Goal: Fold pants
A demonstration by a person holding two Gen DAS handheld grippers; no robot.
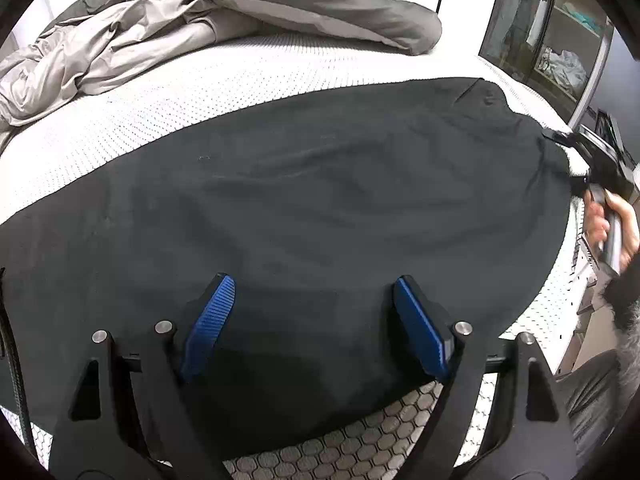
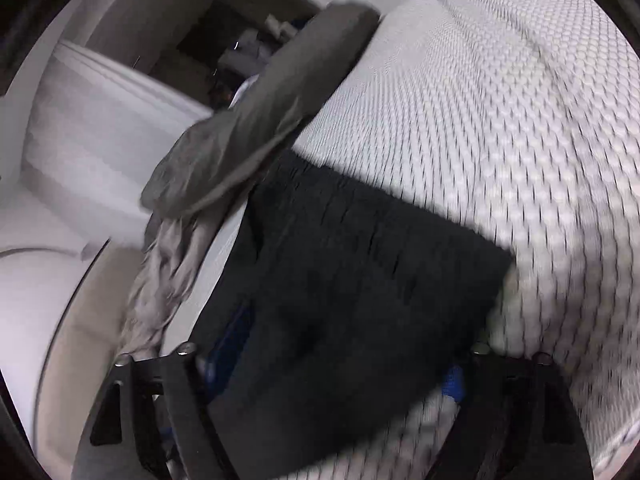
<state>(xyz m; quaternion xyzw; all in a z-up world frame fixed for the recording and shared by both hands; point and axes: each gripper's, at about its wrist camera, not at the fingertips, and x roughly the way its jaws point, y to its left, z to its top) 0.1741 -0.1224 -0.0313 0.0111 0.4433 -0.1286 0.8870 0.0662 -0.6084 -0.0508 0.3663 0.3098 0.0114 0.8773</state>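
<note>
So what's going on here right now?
A person is folding black pants spread on a white textured mattress. The left hand-held gripper is open, hovering over the near edge of the fabric. The right hand-held gripper is at the far end; the pants cover its fingers, so its grip is unclear. Grey bedding lies bunched behind.

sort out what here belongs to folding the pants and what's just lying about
Part of the job:
- black pants
- left tongs, open above the pants
- right tongs, at the pants' far edge

Just lying about:
- grey pillow
- beige sheet
- cabinet
</note>
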